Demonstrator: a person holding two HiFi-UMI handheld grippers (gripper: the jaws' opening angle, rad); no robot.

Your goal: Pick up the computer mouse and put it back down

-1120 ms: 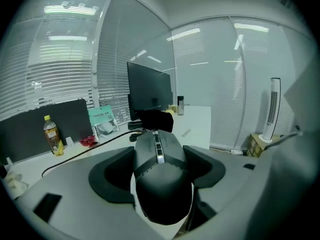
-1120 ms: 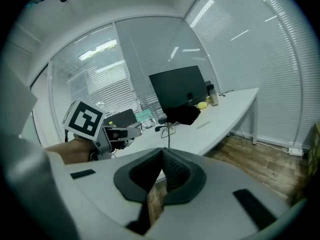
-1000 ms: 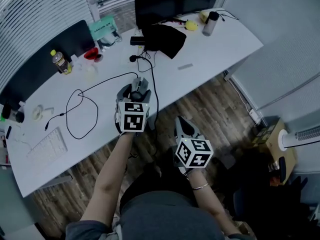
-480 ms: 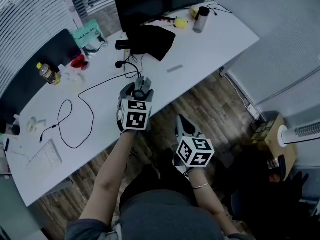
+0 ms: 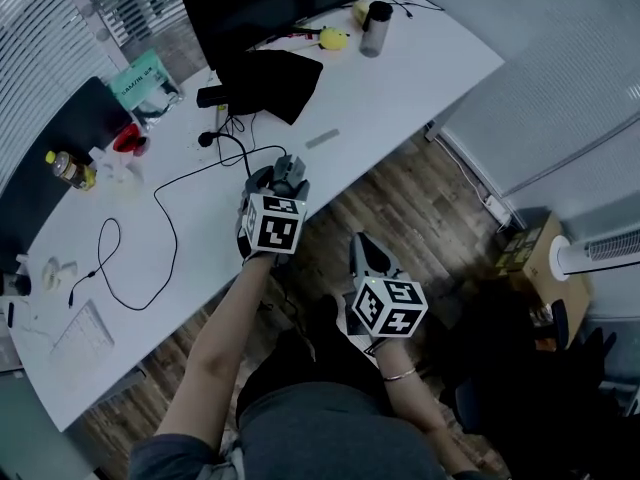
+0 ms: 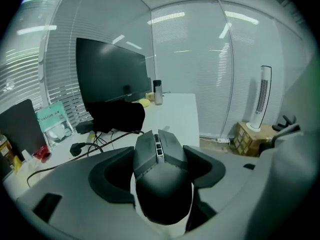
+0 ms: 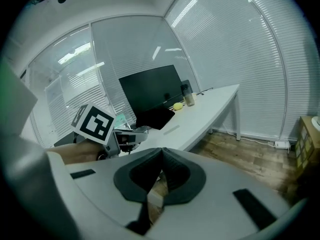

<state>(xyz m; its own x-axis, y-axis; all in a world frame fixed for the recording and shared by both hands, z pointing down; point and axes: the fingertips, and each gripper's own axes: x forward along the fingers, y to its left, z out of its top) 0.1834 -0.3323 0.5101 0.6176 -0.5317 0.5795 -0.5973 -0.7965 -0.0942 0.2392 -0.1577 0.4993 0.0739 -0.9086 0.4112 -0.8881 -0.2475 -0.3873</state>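
Observation:
A dark grey computer mouse (image 6: 159,179) sits clamped between the jaws of my left gripper (image 6: 160,171), lifted above the white desk (image 6: 185,109). In the head view the left gripper (image 5: 278,176) hovers over the desk's front edge with the mouse (image 5: 272,175) at its tip. My right gripper (image 5: 362,251) hangs lower, over the wooden floor in front of the desk. Its jaws meet with nothing between them in the right gripper view (image 7: 161,171), which also shows the left gripper's marker cube (image 7: 94,124).
On the desk are a black monitor (image 5: 250,8), a black cloth (image 5: 265,76), looping black cables (image 5: 165,218), a keyboard (image 5: 75,330), a bottle (image 5: 375,28), a yellow object (image 5: 332,38) and a green packet (image 5: 140,80). A fan (image 5: 585,258) and a cardboard box (image 5: 530,258) stand at the right.
The head view has swung so the desk slides up and left. The left gripper stays shut on the mouse at the desk's front edge. The right gripper hardly moves.

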